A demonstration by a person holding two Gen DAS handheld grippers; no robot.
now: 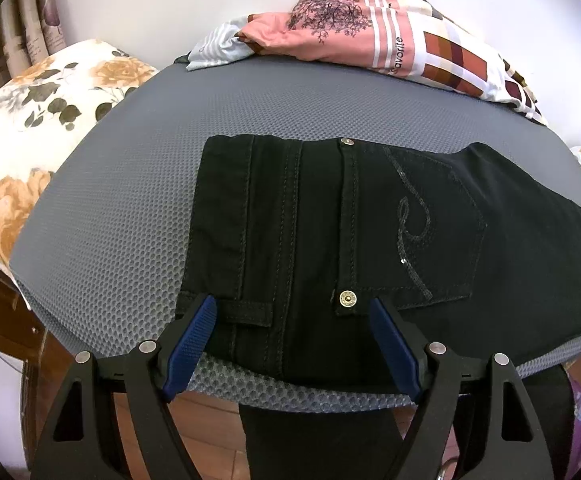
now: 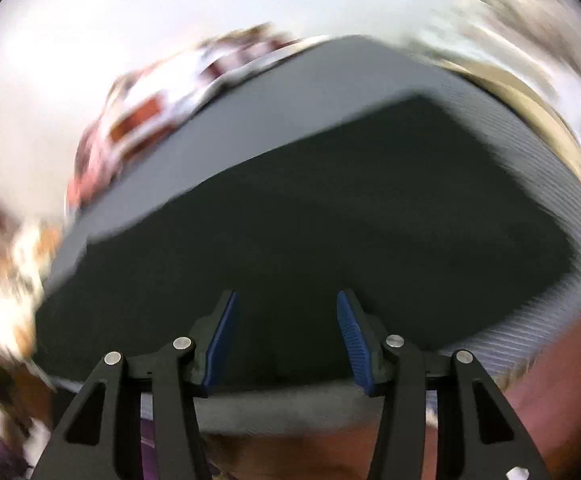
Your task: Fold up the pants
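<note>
The black denim pants lie flat on the grey mesh-textured tabletop, already folded lengthwise so that one half lies on the other. The waistband end points left in the left wrist view; the legs run off to the right, and one dark part hangs over the near edge of the tabletop. A back pocket with a sequin scroll, two brass rivet buttons and a belt loop show on the upper layer. The cloth lies smooth, with no large wrinkles in view.

The step in hand appears to be the interval between folds: the lengthwise fold is done and the crosswise fold is not yet begun.

The left gripper hangs over the near edge of the pants at the waistband. Its blue-padded fingers stand wide apart, one near the belt loop and one just beside the lower rivet, with nothing clamped between them. The right gripper appears in a heavily blurred picture above the pants; its fingers stand partly open with nothing visibly between them.

The next move calls for each gripper to pinch both layers at one end of the pants and carry that end over toward the other.

Beyond the pants, at the far edge of the tabletop, lies a pink and white patterned cloth. A floral cushion lies to the left of the pants.
</note>
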